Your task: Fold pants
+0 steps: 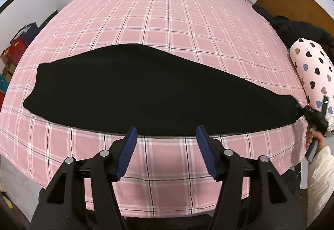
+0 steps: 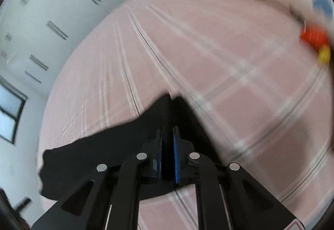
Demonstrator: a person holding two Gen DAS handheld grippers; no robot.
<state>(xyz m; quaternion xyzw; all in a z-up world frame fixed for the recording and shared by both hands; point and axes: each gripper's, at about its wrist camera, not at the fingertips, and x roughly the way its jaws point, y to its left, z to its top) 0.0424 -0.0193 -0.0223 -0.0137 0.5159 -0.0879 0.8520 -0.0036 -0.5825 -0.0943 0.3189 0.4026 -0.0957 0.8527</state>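
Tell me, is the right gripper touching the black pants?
Touching. In the right wrist view, the right gripper is closed on a fold of the black pants, with cloth pinched between its blue pads.

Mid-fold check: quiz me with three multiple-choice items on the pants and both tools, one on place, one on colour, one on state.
1. Which end of the pants does the right tool hold, seen from the left wrist camera?
A. right end
B. left end
C. middle

2. What colour is the bedsheet?
A. blue stripes
B. pink plaid
C. plain white

3. How is the left tool?
A. shut on the pants
B. shut on the pillow
C. open, holding nothing

Answers: 1 A, the tool meets the narrow right tip; 2 B, pink squares with white and dark lines; 3 C, its blue pads stand apart over the sheet.
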